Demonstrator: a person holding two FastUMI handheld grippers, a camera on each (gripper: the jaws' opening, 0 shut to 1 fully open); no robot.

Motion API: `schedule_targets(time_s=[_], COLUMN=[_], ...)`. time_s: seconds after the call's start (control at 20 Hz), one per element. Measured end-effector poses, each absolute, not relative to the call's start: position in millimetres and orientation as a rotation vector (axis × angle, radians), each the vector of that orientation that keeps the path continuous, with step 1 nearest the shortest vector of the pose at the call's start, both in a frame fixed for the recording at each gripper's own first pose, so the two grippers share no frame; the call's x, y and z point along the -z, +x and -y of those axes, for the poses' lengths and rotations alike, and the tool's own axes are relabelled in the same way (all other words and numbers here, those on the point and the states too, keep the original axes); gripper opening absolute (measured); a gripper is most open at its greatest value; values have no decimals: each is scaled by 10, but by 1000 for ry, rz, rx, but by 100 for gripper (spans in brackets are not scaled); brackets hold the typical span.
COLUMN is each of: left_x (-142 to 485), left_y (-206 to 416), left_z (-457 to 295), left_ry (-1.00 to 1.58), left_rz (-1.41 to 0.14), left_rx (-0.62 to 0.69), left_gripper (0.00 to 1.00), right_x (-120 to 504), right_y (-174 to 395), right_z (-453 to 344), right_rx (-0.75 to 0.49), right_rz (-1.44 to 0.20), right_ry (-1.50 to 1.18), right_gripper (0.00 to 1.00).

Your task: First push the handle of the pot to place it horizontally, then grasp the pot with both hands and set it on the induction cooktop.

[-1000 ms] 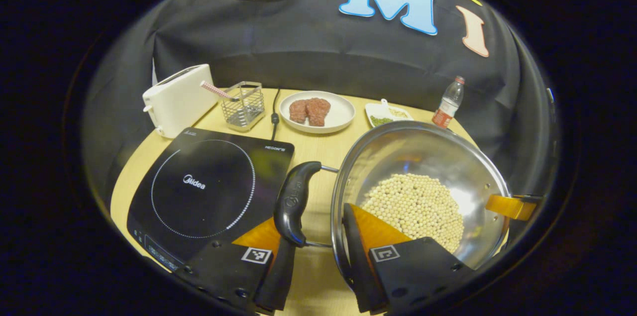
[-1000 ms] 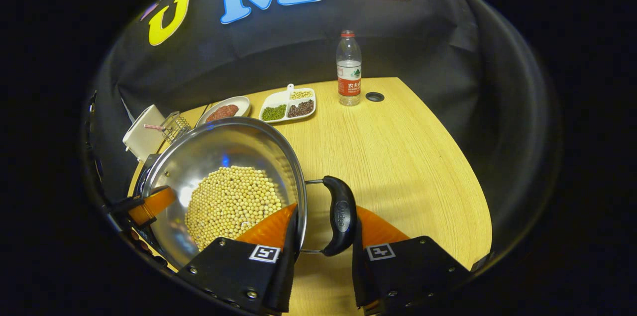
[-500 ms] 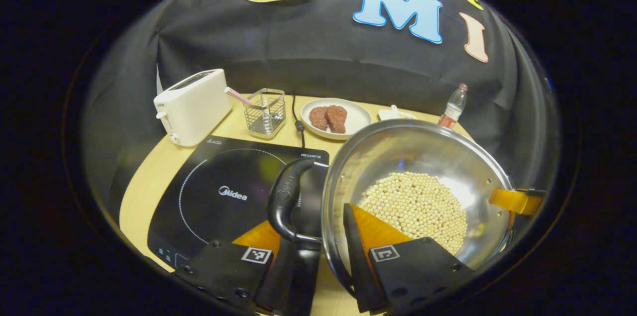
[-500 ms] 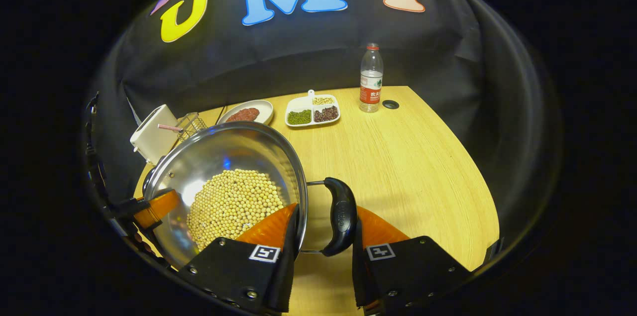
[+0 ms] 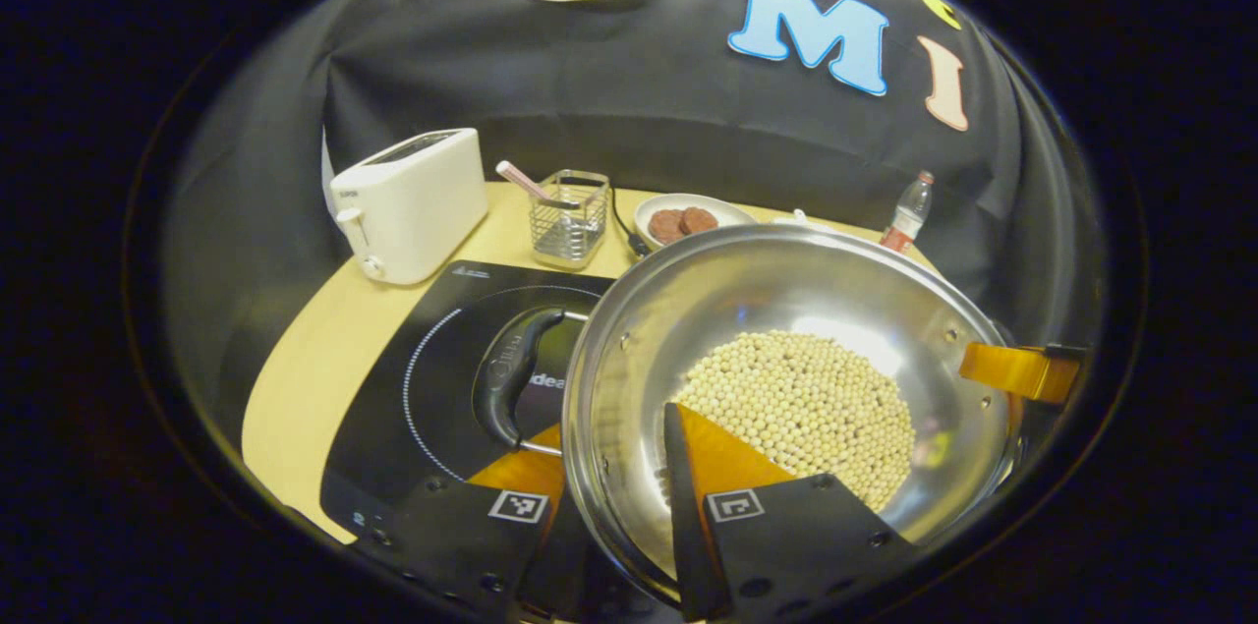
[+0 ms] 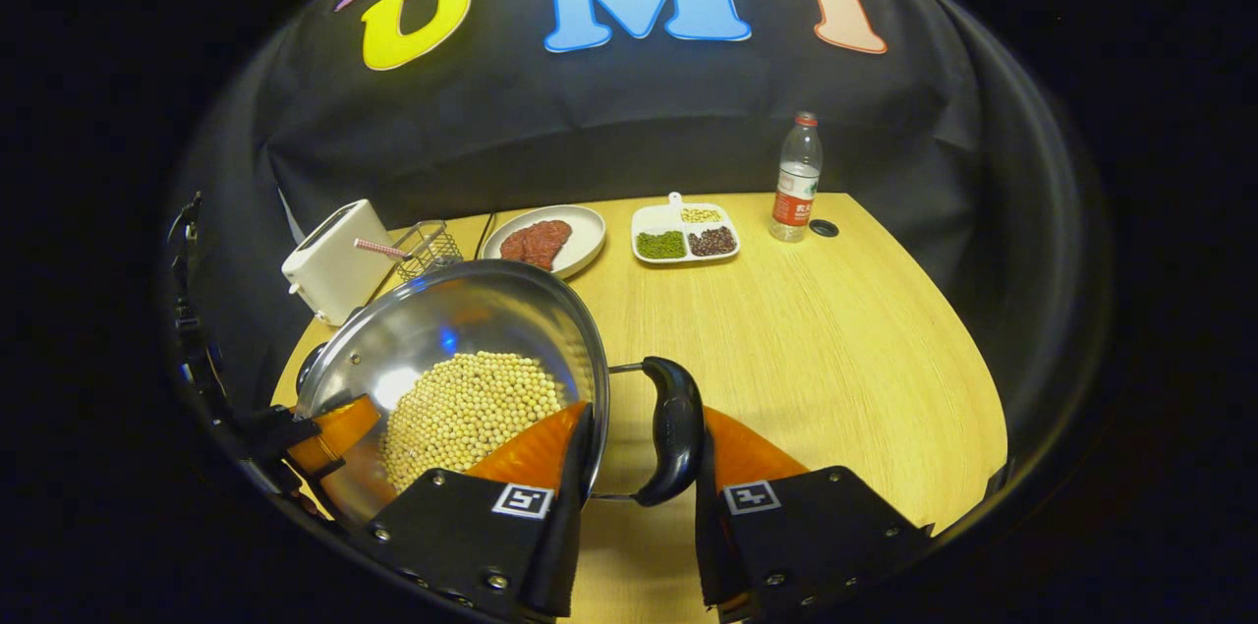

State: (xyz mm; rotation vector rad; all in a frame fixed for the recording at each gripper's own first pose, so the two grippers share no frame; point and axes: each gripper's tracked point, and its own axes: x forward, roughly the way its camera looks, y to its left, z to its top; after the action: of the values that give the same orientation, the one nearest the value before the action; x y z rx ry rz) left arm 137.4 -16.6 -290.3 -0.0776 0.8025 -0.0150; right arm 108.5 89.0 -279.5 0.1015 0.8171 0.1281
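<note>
A white toaster (image 6: 336, 262) stands at the table's (image 6: 835, 349) far left edge, a wire basket (image 6: 425, 251) with a striped straw just beside it. Along the far edge sit a plate of red meat (image 6: 546, 239), a divided dish (image 6: 685, 236) (green, dark and pale beans) and a water bottle (image 6: 796, 178) near the far right corner.

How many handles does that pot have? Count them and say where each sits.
2. One handle juts from the pot's left side, above the induction cooktop; the other is on its right side, above the table, between the right tongs.
</note>
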Motion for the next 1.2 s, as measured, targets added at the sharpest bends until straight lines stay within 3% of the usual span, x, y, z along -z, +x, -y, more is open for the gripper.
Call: schedule_targets(time_s=[0.35,1.2], left_x=[2842,2907], left_y=[1287,1414], left_z=[-294,-853], left_ry=[-49,-18], left_rz=[-810,-812], left_rx=[-29,-30], left_gripper=[49,46], right_x=[2814,2958], right_y=[1087,1178], right_z=[-1469,-2334], right_rx=[-175,-164], right_rz=[-824,-827], right_ry=[105,142], right_gripper=[48,48])
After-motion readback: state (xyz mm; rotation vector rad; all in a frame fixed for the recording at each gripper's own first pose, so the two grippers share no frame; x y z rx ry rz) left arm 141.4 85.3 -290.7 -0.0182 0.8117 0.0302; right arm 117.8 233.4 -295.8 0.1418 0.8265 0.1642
